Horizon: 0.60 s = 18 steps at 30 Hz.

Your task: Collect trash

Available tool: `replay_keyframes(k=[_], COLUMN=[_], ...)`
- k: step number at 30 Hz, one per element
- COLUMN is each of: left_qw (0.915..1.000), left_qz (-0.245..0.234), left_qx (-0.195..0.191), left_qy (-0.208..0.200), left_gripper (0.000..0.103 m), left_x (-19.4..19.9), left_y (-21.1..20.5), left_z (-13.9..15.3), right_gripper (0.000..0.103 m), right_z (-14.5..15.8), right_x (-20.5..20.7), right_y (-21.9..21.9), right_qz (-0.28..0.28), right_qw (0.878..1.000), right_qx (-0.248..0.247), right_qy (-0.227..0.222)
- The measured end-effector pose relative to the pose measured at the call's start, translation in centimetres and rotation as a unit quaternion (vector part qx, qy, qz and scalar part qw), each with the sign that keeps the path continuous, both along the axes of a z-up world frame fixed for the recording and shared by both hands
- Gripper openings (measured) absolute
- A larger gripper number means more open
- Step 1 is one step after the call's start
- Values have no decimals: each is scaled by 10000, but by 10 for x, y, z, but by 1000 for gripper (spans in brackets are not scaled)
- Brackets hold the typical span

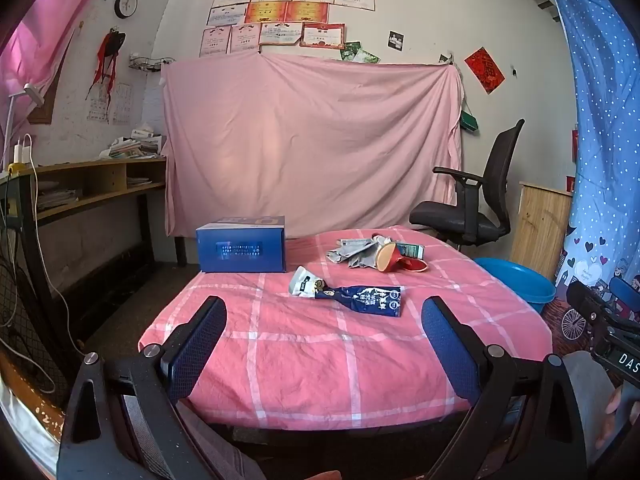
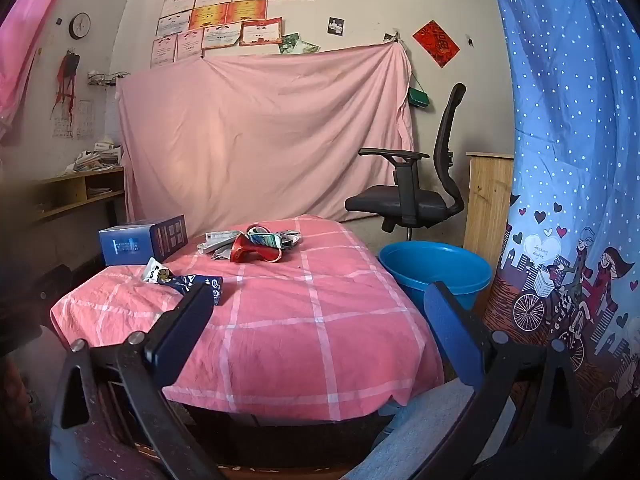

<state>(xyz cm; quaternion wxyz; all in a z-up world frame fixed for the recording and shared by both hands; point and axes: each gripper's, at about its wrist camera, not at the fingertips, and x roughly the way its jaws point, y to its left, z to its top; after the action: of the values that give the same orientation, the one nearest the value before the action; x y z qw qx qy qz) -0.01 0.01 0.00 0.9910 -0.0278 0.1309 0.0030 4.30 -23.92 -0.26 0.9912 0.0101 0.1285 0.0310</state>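
A table with a pink checked cloth (image 1: 320, 344) (image 2: 280, 320) carries the trash. A flattened dark blue and white wrapper (image 1: 352, 294) (image 2: 184, 280) lies mid-table. Farther back sits a heap of crumpled grey packaging with a red cup (image 1: 386, 258) (image 2: 256, 250) and a small carton (image 1: 410, 250). A blue box (image 1: 242, 246) (image 2: 140, 242) stands at the back left. My left gripper (image 1: 324, 316) hangs open at the near table edge, nothing between its pads. My right gripper (image 2: 320, 312) is also open and empty, at the near right corner, its left finger (image 2: 184, 328) overlapping the wrapper in view.
A blue plastic basin (image 2: 436, 268) (image 1: 516, 280) stands on the floor right of the table. Behind it are a black office chair (image 2: 416, 192), a wooden cabinet (image 2: 488, 196) and a blue dotted curtain (image 2: 568, 160). A desk with shelves (image 1: 92, 188) is at the left.
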Motion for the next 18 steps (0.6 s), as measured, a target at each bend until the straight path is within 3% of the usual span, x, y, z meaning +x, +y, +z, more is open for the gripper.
replay_keyframes(k=[18], left_qw=[10000], left_qz=[1], left_qx=[-3], left_qy=[40], left_gripper=[96], left_x=[0], left_y=[0], left_z=[0], right_gripper=[103], right_z=[1], right_x=[0], right_y=[0], right_qz=[0], right_qw=[10000], right_qx=[-13], right_qy=[3])
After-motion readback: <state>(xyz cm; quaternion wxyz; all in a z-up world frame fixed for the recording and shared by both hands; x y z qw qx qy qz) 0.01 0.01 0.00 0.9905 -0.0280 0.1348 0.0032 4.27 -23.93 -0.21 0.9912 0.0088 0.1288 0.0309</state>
